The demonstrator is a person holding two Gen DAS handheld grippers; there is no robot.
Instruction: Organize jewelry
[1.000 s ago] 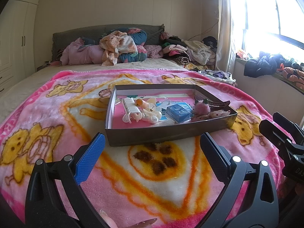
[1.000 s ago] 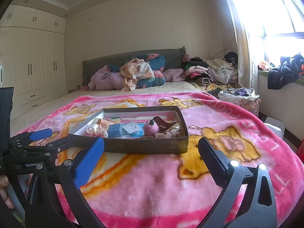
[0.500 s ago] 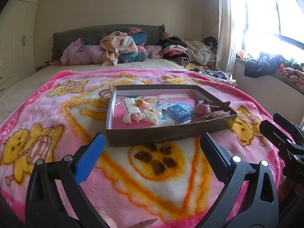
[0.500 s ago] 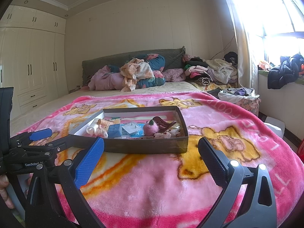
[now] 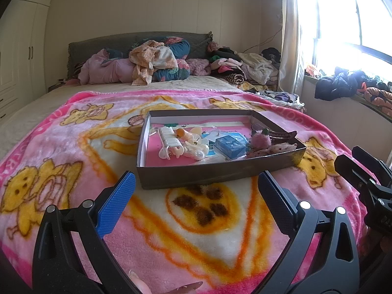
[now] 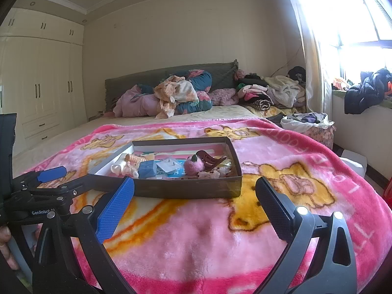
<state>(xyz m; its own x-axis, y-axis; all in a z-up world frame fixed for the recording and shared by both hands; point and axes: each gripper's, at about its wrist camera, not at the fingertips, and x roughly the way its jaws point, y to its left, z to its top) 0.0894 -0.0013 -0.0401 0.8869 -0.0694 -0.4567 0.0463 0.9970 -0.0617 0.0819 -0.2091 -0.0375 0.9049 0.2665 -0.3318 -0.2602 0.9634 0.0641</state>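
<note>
A shallow dark box (image 5: 215, 174) lies on a pink blanket (image 5: 73, 152) with yellow bears, which covers the bed. In the left wrist view the box is at 12 o'clock from the left gripper (image 5: 194, 193), near but not touching. The fingers (image 5: 116, 203) of this gripper are spread wide and hold nothing.

In the right wrist view the same box (image 6: 186, 189) is at 11 o'clock from the right gripper (image 6: 194, 202), whose fingers (image 6: 115, 210) are also wide apart and empty.

Inside the box, at 9 o'clock, there is a white hair clip (image 5: 169, 138) beside some pale pieces that I cannot identify. Near the middle is a small blue box (image 5: 231, 144). At 3 o'clock a pink fluffy ball (image 5: 261, 140) lies just beside a brown hair claw (image 5: 281, 134).

At the head of the bed, at 12 o'clock, there is a pile of clothes (image 5: 156, 63).
</note>
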